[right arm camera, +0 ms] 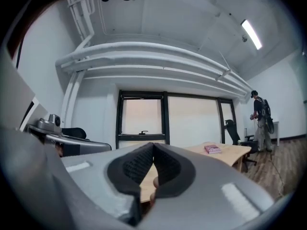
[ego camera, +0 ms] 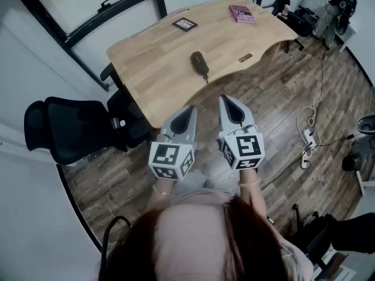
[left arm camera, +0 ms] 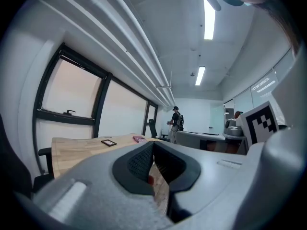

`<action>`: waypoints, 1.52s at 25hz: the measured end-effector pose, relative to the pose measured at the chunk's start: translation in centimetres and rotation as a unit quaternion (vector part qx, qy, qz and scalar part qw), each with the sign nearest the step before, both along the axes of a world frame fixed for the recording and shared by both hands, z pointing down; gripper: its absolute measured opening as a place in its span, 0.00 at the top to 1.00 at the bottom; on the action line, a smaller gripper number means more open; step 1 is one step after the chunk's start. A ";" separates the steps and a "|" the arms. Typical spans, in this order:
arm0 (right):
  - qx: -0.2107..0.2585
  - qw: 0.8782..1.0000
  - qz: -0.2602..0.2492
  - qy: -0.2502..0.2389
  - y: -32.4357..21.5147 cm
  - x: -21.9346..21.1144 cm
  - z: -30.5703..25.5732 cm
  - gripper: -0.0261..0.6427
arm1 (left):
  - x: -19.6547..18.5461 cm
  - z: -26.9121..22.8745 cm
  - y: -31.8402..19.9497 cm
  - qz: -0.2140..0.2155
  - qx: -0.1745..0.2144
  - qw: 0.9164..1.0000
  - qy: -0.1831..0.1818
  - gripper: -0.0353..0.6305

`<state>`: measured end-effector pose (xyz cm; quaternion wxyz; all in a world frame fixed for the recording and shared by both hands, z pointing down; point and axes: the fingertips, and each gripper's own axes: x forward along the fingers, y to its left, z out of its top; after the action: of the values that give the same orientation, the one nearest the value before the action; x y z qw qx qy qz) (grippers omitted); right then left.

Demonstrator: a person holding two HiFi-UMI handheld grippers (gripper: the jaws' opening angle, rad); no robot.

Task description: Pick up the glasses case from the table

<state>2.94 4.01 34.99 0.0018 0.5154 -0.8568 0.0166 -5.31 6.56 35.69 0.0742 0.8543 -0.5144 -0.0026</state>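
Note:
The dark oval glasses case (ego camera: 199, 62) lies on the wooden table (ego camera: 146, 69), near the curved front edge. Both grippers hover over the floor short of the table, level and side by side. My left gripper (ego camera: 190, 108) is shut with nothing between its tips. My right gripper (ego camera: 224, 98) is shut too and holds nothing. In the left gripper view the gripper (left arm camera: 153, 143) points over the table (left arm camera: 76, 150), its pads meeting. The right gripper (right arm camera: 153, 145) likewise has its tips touching, the table (right arm camera: 225, 153) beyond. The case is hidden in both gripper views.
A pink book (ego camera: 242, 13) and a dark framed square (ego camera: 185, 23) lie at the table's far side, a small brown item (ego camera: 245, 57) near the edge. A black chair (ego camera: 70, 127) stands left. Cables and a power strip (ego camera: 307, 136) lie right. A person (left arm camera: 175, 122) stands far off.

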 end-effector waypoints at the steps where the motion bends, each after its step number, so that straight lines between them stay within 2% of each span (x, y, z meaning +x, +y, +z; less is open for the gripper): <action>1: -0.003 1.000 -0.006 -0.008 -0.5 -0.3 0.0 0.96 | -0.2 0.0 -0.5 0.000 0.000 1.000 0.000 0.93; 4: -0.005 1.000 -0.010 -0.013 -2.1 -0.9 0.0 0.96 | -0.8 0.1 -2.0 0.000 -0.001 1.000 0.002 0.93; 14: 0.007 1.000 -0.002 0.024 -6.6 -2.9 0.6 0.96 | -2.5 0.6 -6.6 0.008 -0.001 1.000 0.001 0.93; 19: -0.005 1.000 -0.006 0.002 -8.6 -3.9 0.7 0.96 | -3.5 0.8 -8.7 0.017 -0.001 1.000 0.003 0.93; 28: -0.009 0.999 0.027 0.021 -10.6 -4.3 1.2 0.96 | -4.9 0.9 -11.1 0.038 0.000 0.999 0.008 0.93; 38: -0.014 0.998 0.059 0.022 -12.0 -3.1 2.0 0.96 | -4.2 2.0 -12.6 0.055 -0.011 0.998 0.010 0.93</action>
<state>-0.16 -7.96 36.95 0.0268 0.5650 -0.8244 0.0177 -9.48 -5.99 37.72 0.0890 0.8802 -0.4662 -0.0010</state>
